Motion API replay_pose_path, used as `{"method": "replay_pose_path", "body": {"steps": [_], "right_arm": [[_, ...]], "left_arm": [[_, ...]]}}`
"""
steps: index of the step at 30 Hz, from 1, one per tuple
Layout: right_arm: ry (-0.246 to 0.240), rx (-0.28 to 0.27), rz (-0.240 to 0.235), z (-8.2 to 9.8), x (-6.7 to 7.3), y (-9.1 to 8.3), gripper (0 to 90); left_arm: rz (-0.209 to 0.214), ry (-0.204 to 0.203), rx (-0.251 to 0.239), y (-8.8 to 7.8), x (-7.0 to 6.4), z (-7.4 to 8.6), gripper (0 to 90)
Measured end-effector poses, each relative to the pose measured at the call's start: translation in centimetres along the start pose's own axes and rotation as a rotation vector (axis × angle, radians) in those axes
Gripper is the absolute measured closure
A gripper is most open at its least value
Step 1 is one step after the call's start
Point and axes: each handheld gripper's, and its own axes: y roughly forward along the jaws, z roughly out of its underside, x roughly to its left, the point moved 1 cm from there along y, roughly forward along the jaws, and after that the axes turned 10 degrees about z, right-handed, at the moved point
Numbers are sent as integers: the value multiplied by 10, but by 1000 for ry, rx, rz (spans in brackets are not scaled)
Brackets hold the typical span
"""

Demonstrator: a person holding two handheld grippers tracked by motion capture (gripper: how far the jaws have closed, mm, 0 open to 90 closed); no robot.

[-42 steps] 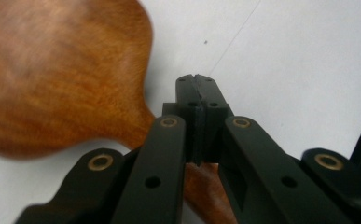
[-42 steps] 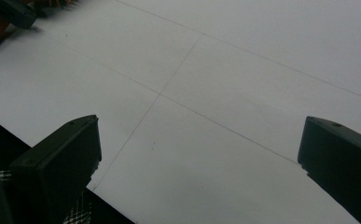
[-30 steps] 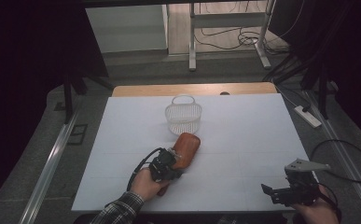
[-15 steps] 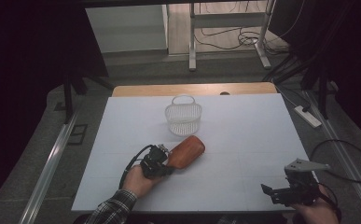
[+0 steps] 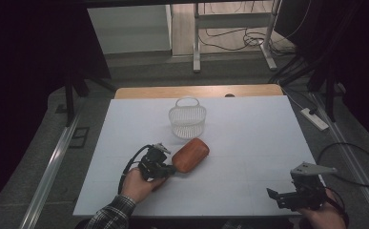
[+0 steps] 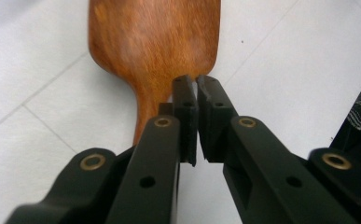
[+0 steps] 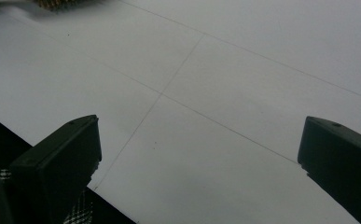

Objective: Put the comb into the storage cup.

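Observation:
A reddish-brown wooden brush (image 5: pixel 191 153) lies on the white table sheet (image 5: pixel 253 133), its wide head pointing right and away. My left gripper (image 5: pixel 172 168) is at its handle end. In the left gripper view the brush head (image 6: pixel 155 42) is just ahead and its handle runs under the left-hand jaw. The left gripper (image 6: pixel 197 83) shows a hairline gap: the jaws have just been opening, and I see nothing between the pads. My right gripper (image 5: pixel 274 195) rests at the near right corner. Its jaws (image 7: pixel 199 122) stand wide apart over bare sheet.
A white wire basket (image 5: pixel 187 119) with a handle stands beyond the brush, mid-table. A strip of wooden tabletop (image 5: pixel 196 91) runs along the far edge. The brush's bristles (image 7: pixel 52 3) peek in at the top left of the right gripper view.
The brush has swung from pointing away toward the basket to pointing right. My left hand has shifted left and toward the near edge. The right gripper has not moved.

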Motion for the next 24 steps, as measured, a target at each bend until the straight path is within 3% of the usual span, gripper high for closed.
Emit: {"method": "replay_pose_path", "body": {"steps": [5,7,13,21,24], "right_arm": [[-1,-1,0,0,0,0,0],[-1,-1,0,0,0,0,0],[-2,-1,-1,0,0,0,0],[-3,1,-1,0,0,0,0],[-4,1,0,0,0,0,0]], "left_arm": [[-23,-7,-9,-4,0,3,750],[-40,-14,-9,-6,0,4,655],[-79,-29,-5,-11,3,10,528],[-137,-27,-1,-8,8,8,234],[-133,-34,7,-6,10,7,160]]}}
